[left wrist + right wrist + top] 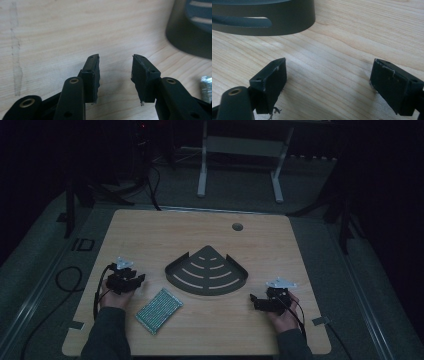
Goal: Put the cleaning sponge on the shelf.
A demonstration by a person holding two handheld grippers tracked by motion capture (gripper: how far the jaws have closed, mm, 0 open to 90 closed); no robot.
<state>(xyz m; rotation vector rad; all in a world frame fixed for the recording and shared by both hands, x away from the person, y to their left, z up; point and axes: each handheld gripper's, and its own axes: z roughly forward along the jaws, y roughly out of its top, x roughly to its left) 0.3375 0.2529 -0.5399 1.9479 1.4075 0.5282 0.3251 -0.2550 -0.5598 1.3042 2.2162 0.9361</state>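
sponge [159, 310]: flat on the tabletop [150, 235], near the left tongs [141, 279], just short of the grey corner rack [206, 271] | handling: likely light, soft, squashy; pinch across its narrow width | left tongs part open, empty; right tongs [251, 299] wide open, empty | high view gives whole layout; gripper views show the gaps.

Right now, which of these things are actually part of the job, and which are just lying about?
Likely part of the job:
- dark fan-shaped slotted tray, mid-table between both grippers
- sparkly rectangular sponge, beside the left gripper
- right gripper, open near the tray

Just lying about:
- round hole in the table
- white frame on the floor behind
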